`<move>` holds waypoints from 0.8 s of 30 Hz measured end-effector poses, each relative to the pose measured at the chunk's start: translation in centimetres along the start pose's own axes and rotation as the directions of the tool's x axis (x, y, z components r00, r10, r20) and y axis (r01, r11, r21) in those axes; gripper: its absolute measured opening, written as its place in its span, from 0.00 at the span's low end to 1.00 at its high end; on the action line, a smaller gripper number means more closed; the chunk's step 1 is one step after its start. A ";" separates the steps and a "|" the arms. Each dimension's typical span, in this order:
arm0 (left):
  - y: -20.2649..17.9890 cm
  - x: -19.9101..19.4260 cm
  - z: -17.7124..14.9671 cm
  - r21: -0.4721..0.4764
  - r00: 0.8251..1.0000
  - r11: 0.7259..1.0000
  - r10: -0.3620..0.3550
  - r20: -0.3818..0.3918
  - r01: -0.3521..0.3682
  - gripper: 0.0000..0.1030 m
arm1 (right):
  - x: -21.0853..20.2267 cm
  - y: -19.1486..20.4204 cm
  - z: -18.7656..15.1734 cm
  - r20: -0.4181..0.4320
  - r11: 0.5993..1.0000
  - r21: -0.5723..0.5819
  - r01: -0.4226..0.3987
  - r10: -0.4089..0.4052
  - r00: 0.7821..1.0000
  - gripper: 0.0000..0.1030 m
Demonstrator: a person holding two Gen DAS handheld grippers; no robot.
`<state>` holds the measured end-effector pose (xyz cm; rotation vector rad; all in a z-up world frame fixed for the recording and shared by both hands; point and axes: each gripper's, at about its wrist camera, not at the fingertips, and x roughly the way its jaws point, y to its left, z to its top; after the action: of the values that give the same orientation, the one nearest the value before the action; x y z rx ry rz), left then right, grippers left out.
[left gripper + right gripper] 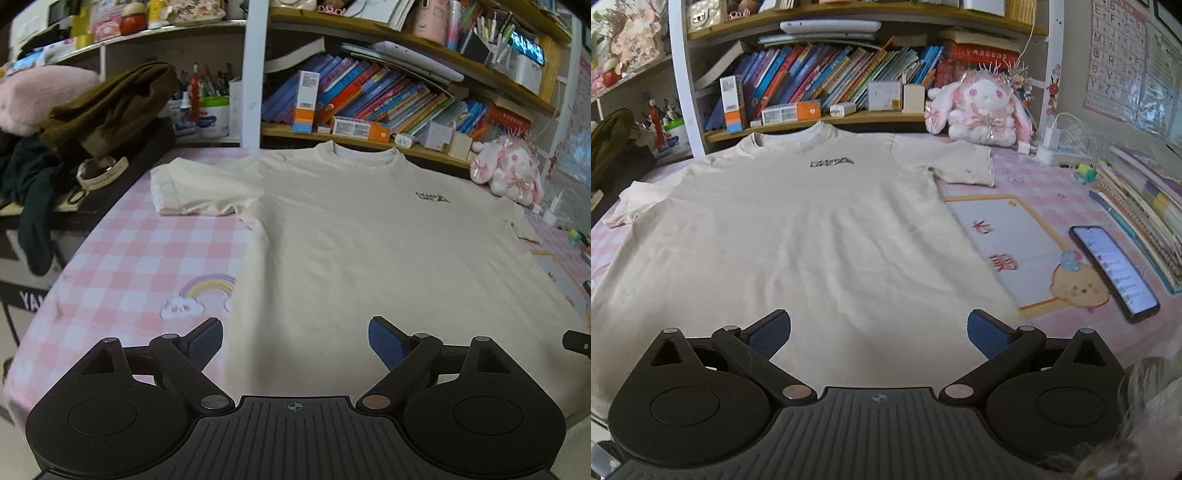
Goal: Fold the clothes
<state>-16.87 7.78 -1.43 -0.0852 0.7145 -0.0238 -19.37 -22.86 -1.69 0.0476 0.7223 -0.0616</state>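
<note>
Shirt point(369, 251) first: in the left view, your cream shirt lies flat and face up on the table point(122, 258), which has a pink checked cover. Its collar points to the bookshelf point(369, 96) at the back. One short sleeve sticks out to the left. Your left tool point(295, 345) hangs just over the bottom edge of the shirt. Its two blue pads are spread wide and pinch nothing. A pile of dark clothes point(103, 107) sits at the far left.

In the right view, you see the same shirt point(798, 236) with its small dark print near the chest. Your right tool point(879, 334) is also spread wide over the bottom part, with nothing between the pads. A phone point(1113, 269) lies on the table to the right, well apart from the shirt. A pink toy bunny point(982, 107) sits by the shelf.
</note>
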 end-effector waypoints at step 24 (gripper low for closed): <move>11.7 6.6 5.0 -0.033 0.999 0.999 -0.039 -0.007 0.039 0.86 | 1.5 11.3 0.7 -0.026 0.999 0.048 0.009 -0.008 1.000 1.00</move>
<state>-8.72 19.41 -2.98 -0.1304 0.7214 -0.0496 -16.96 -11.70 -1.89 0.0914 0.7469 -0.0867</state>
